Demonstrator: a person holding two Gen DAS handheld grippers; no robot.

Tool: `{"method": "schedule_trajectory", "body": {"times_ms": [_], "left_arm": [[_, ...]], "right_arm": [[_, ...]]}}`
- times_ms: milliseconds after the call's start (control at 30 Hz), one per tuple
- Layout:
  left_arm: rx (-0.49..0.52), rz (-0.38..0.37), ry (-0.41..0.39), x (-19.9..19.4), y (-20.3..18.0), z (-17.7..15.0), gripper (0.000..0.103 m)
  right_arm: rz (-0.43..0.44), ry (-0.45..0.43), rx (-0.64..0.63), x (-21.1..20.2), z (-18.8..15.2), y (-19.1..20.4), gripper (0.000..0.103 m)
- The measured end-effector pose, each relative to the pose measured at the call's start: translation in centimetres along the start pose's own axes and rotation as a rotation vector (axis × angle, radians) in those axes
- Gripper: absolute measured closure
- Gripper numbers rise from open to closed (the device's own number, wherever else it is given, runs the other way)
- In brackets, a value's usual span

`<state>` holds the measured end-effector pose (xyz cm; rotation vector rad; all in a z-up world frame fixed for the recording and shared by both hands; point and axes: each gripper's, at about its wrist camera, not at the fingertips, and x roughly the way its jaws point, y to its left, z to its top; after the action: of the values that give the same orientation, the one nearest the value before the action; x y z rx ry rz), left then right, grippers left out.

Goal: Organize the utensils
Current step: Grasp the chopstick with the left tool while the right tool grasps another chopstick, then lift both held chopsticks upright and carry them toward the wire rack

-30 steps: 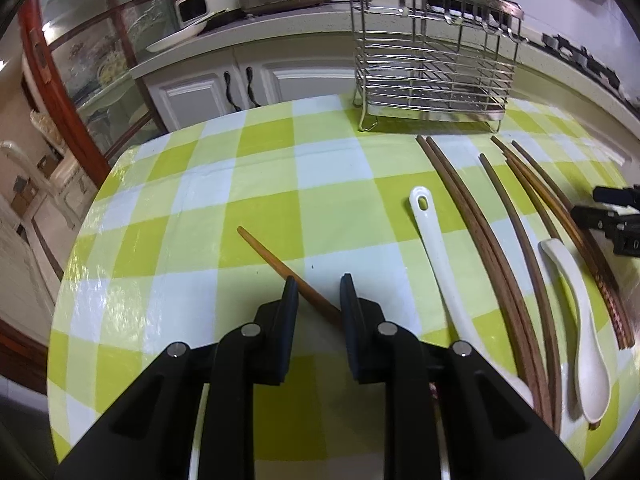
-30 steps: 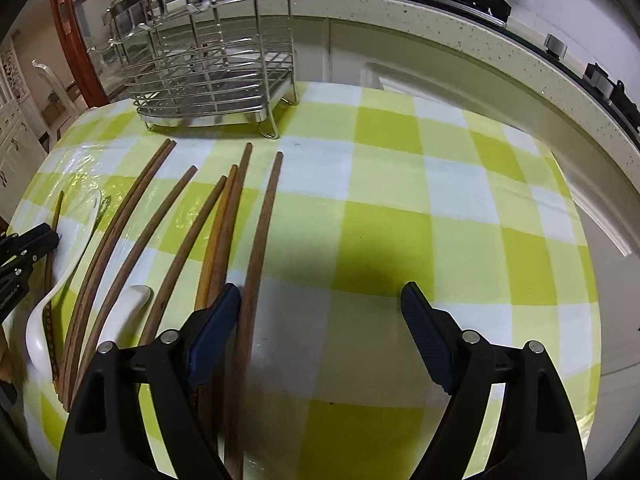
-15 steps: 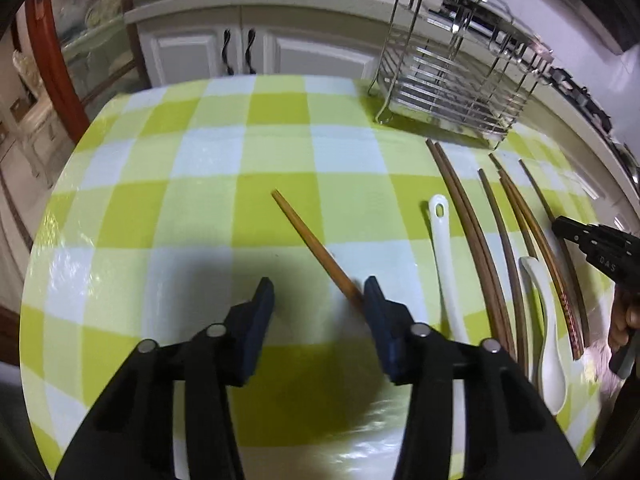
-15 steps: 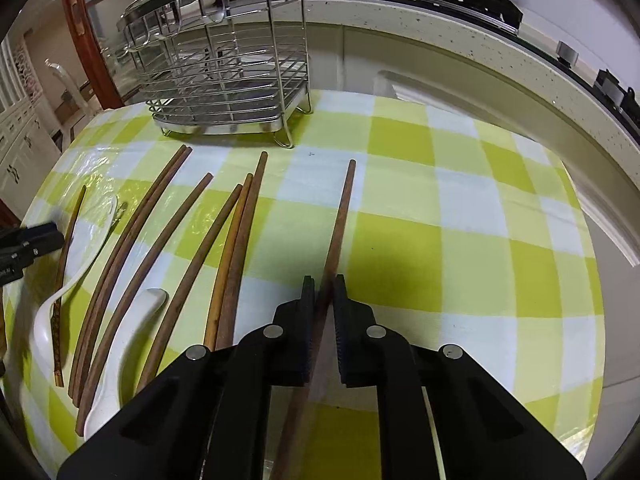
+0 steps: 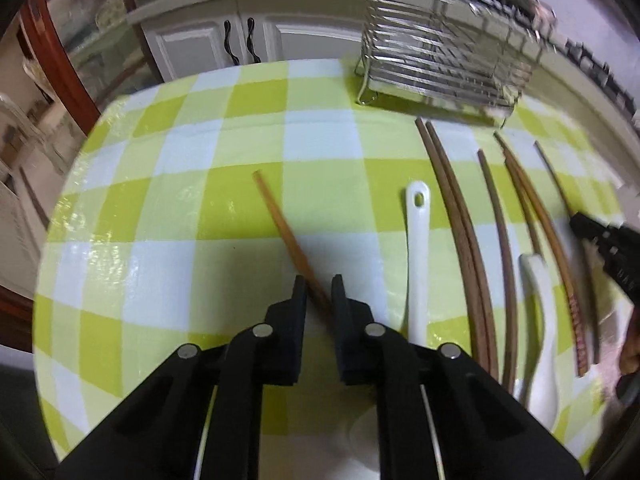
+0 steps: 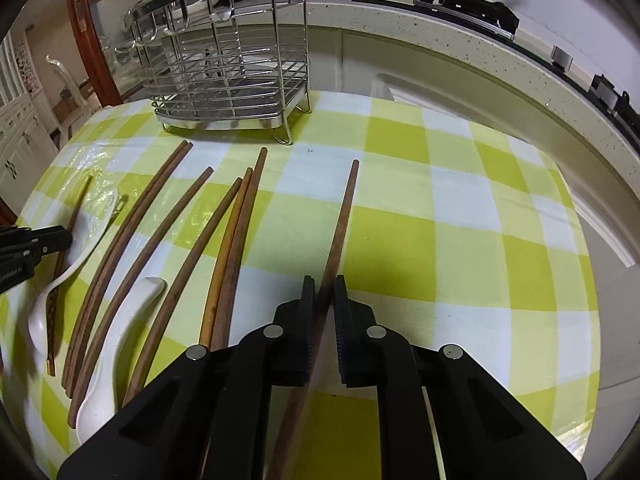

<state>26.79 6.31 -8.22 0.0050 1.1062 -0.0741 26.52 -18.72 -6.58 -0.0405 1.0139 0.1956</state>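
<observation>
Left gripper (image 5: 319, 286) clamped on a light wooden chopstick (image 5: 282, 229), whose tip angles far-left over the green checked tablecloth (image 5: 180, 208). Right gripper (image 6: 324, 286) closed on a dark brown chopstick (image 6: 340, 224) pointing away, clear of the others. Remaining dark chopsticks (image 6: 168, 240) and two white spoons (image 6: 116, 328) lie in a row on the cloth to its left. Wire utensil rack (image 6: 232, 76) stands at the far edge, upright.

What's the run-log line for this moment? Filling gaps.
left gripper: shut on light chopstick | right gripper: shut on dark chopstick | rack: empty
</observation>
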Motion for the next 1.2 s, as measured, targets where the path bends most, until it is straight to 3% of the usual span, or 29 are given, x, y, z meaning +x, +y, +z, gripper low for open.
{"method": "schedule_trajectory", "body": {"times_ms": [67,167,533,600,800,933,1200], "left_arm": [[-0.006,-0.037,-0.038,-0.9,0.6,0.0,0.095],[-0.001,-0.038,-0.138,-3.0,1.1,0.1,0.096],[0.001,-0.059,-0.387,-9.3,0.9,0.6,0.096],[0.006,-0.058,-0.395,-10.0,0.8,0.4,0.096],[-0.004,-0.057,-0.36,-9.3,1.1,0.1,0.096],[0.0,-0.068,-0.361,-9.2,1.1,-0.1,0.096],[0.01,-0.091,-0.375,-9.4,1.2,0.0,0.096]], "right_arm": [[-0.001,-0.019,-0.005,-0.5,-0.1,-0.1,0.093],[0.01,-0.049,0.01,-1.6,0.2,-0.3,0.093],[0.027,-0.159,0.03,-7.0,1.9,-0.2,0.093],[0.021,-0.157,0.03,-7.3,2.0,-0.4,0.093],[-0.006,0.015,0.059,-3.7,1.2,-1.7,0.093],[-0.019,0.085,0.062,-1.2,0.6,-1.9,0.091],[-0.02,0.101,0.066,0.2,0.7,-1.9,0.089]]}}
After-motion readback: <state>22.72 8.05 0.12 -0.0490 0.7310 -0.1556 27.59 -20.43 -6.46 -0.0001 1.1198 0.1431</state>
